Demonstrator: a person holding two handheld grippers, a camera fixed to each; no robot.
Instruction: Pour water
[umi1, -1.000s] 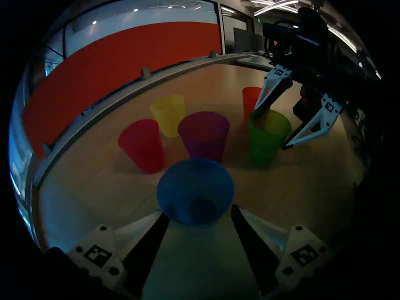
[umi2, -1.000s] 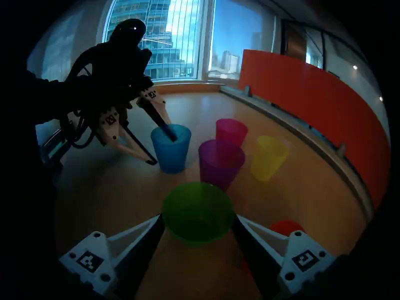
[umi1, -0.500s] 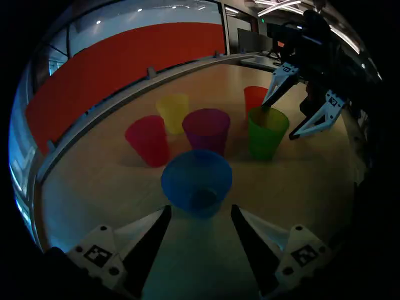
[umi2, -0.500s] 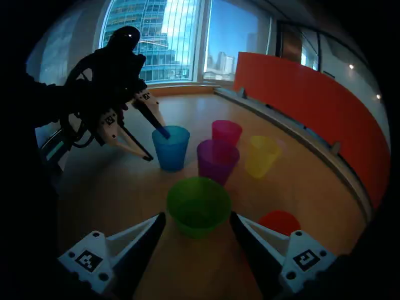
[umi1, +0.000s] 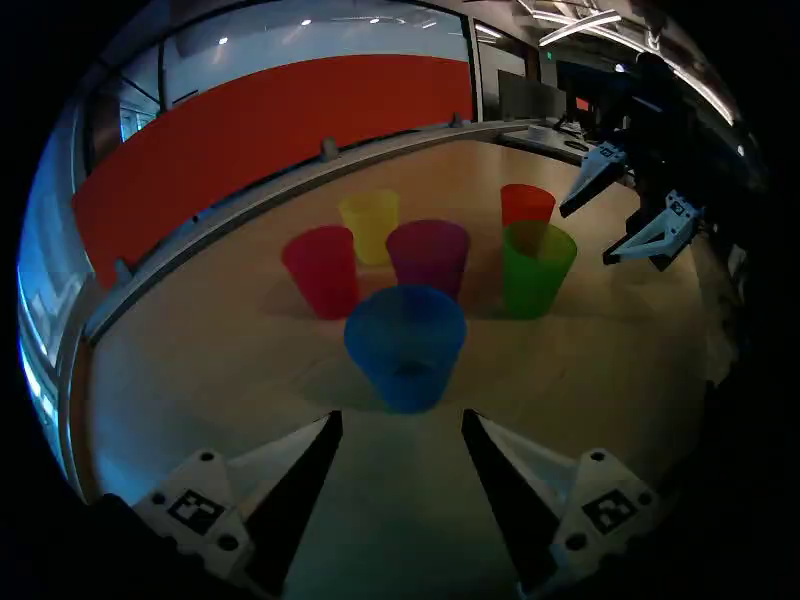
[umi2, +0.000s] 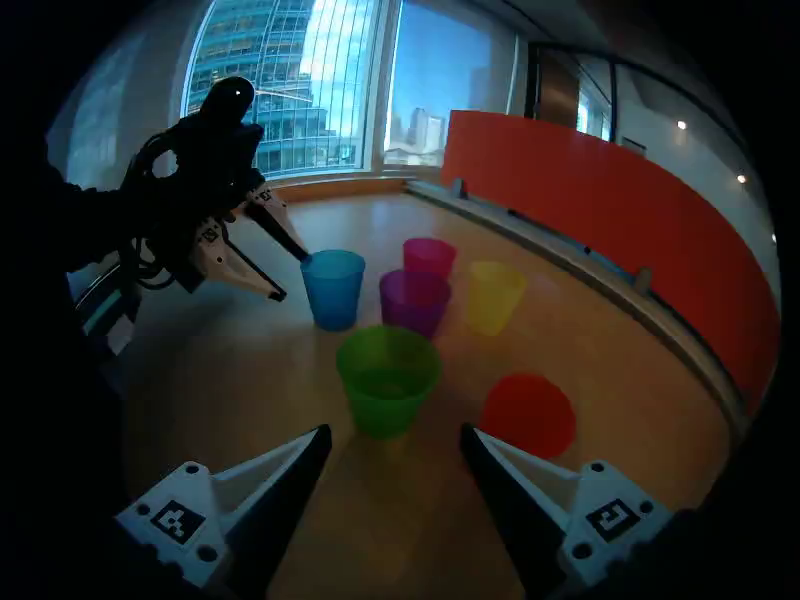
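- my left gripper (umi1: 400, 415) has backed off the blue cup (umi1: 405, 345), right gripper (umi2: 395, 430) off the green cup (umi2: 388, 380); jaws open, empty.
- cups released; water too dim to see.

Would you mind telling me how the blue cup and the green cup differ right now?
Colour: the blue cup is blue, the green cup green. Place: the blue cup stands just ahead of the open left gripper, the green cup just ahead of the open right gripper. Neighbour: the orange-red cup stands close to the green cup, farther from the blue cup. Both stand upright and ungripped on the wooden table.
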